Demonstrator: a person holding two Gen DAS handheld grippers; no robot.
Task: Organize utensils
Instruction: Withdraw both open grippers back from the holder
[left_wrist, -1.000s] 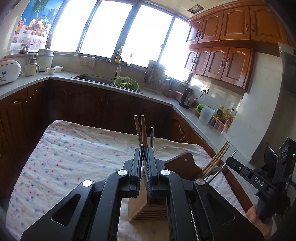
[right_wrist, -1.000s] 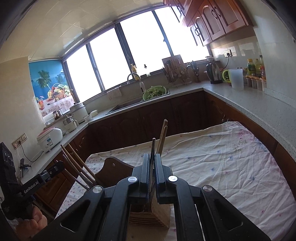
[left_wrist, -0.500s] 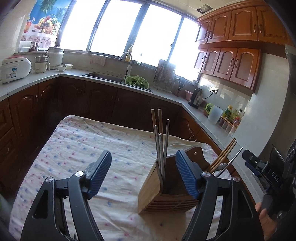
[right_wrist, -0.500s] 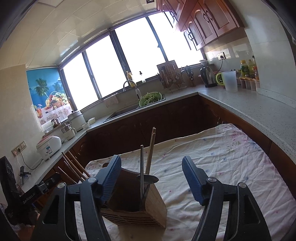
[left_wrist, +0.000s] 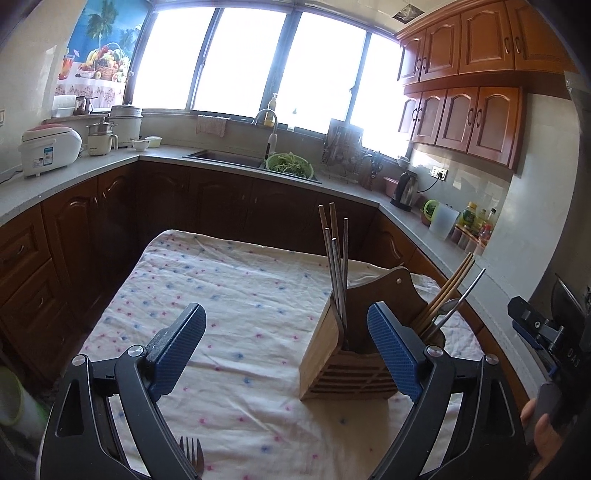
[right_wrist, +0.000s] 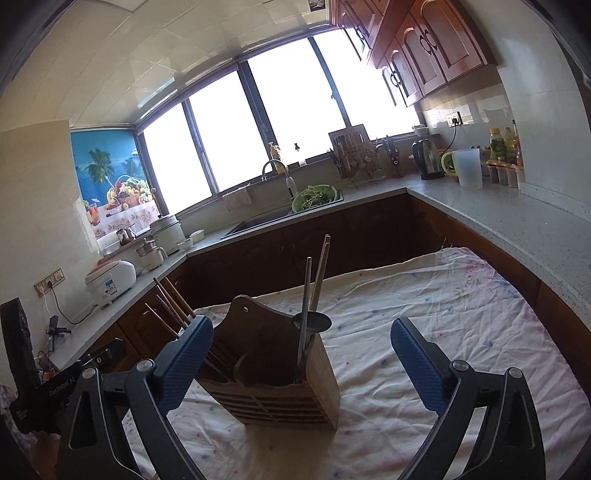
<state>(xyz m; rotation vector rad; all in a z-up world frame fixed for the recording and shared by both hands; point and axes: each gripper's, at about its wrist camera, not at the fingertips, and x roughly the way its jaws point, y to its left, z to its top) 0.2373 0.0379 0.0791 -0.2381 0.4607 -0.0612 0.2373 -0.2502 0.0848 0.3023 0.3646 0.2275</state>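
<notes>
Both tools are opening, nothing between their ribbed blue pads: left tool (left_wrist: 286, 350), right tool (right_wrist: 301, 363). A slatted wooden holder (right_wrist: 288, 391) of metal and wooden utensils stands on the desk's rumpled dotted cloth (left_wrist: 229, 295)

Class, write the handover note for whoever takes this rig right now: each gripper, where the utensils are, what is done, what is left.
Left gripper: jaws opening, nothing between them.
Right gripper: jaws opening, nothing gripped; the wooden holder stands just beyond, between its fingers.
Holder upright on the floral cloth, holding chopsticks and a spoon.
Done: those utensils are in the holder.
Left: a fork lies on the cloth near the left gripper, probably next.
</notes>
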